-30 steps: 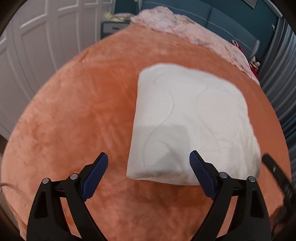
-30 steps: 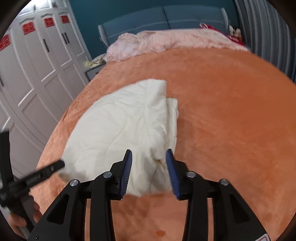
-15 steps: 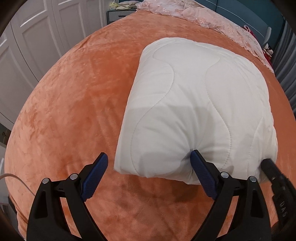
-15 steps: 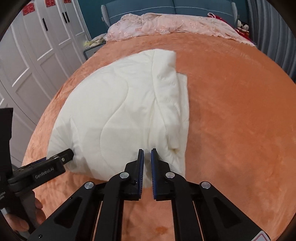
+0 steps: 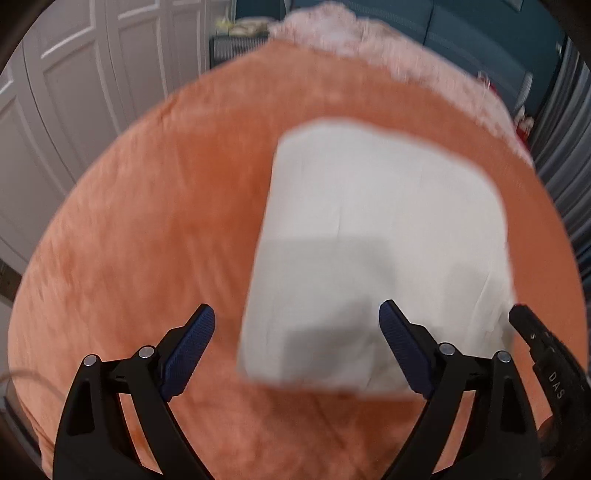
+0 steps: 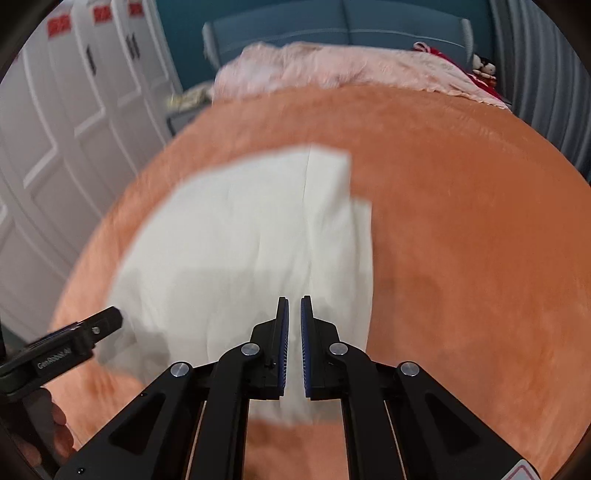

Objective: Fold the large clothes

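Observation:
A folded white quilted cloth [image 5: 376, 243] lies on the orange bedspread [image 5: 147, 240]; it also shows in the right wrist view [image 6: 236, 251]. My left gripper [image 5: 297, 325] is open and empty, held above the cloth's near left corner. My right gripper [image 6: 294, 314] has its jaws nearly together over the cloth's near edge, with cloth showing in the narrow gap; whether it pinches the cloth is unclear. The left gripper's body [image 6: 74, 339] shows at the left of the right wrist view. Both views are motion-blurred.
White wardrobe doors [image 6: 55, 147] stand along the bed's left side. A pink ruffled blanket [image 6: 332, 70] lies at the head of the bed before a teal headboard [image 6: 351, 26]. Grey curtains [image 5: 569, 155] hang at the right.
Both grippers have lifted and pulled back, so the cloth looks smaller and farther. The right gripper went from open to nearly shut one second ago and stays so.

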Demonstrator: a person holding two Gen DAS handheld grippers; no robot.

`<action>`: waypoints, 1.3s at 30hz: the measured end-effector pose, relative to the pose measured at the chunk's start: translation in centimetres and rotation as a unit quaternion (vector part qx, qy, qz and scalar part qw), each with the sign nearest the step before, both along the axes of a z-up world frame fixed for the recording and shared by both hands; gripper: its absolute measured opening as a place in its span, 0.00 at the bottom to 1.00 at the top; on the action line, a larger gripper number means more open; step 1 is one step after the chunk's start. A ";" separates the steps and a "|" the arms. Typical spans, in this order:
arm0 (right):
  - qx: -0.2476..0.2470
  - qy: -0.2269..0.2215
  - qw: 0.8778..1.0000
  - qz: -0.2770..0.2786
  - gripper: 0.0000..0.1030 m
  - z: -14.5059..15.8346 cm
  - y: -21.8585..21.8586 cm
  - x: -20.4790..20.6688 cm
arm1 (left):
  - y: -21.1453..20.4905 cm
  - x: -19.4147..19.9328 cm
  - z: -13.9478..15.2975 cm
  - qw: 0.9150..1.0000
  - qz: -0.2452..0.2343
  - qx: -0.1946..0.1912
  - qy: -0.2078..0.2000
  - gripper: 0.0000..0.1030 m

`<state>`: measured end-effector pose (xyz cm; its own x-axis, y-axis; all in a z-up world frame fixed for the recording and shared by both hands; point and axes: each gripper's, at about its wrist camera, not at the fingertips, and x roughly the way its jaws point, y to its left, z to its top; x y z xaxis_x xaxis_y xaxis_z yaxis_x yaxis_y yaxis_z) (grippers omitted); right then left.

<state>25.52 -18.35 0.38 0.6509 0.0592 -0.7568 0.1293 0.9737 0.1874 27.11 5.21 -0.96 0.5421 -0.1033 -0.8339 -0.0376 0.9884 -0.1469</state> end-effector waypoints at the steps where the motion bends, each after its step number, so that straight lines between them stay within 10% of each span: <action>1: 0.003 -0.006 1.000 -0.006 0.04 0.8 -0.5 1.3 | 0.1 1.0 0.9 1.000 0.003 -0.003 -0.008 0.85; 10: 0.019 0.034 0.999 -0.027 0.04 -3.6 -1.0 10.5 | -2.9 11.0 -2.3 1.000 -0.004 0.030 -0.003 0.88; 26: -0.032 0.019 0.999 0.000 0.05 -9.6 0.5 10.8 | -1.8 10.7 -8.1 0.999 0.022 -0.005 -0.046 0.96; 33: 0.029 0.026 0.999 0.018 0.11 -4.0 -0.3 1.1 | 1.0 3.2 -3.5 1.000 -0.016 -0.004 -0.025 0.95; 39: -0.062 0.058 0.995 0.046 0.07 -7.1 2.3 -1.1 | 1.3 -1.5 -6.3 1.000 -0.003 -0.007 0.027 0.96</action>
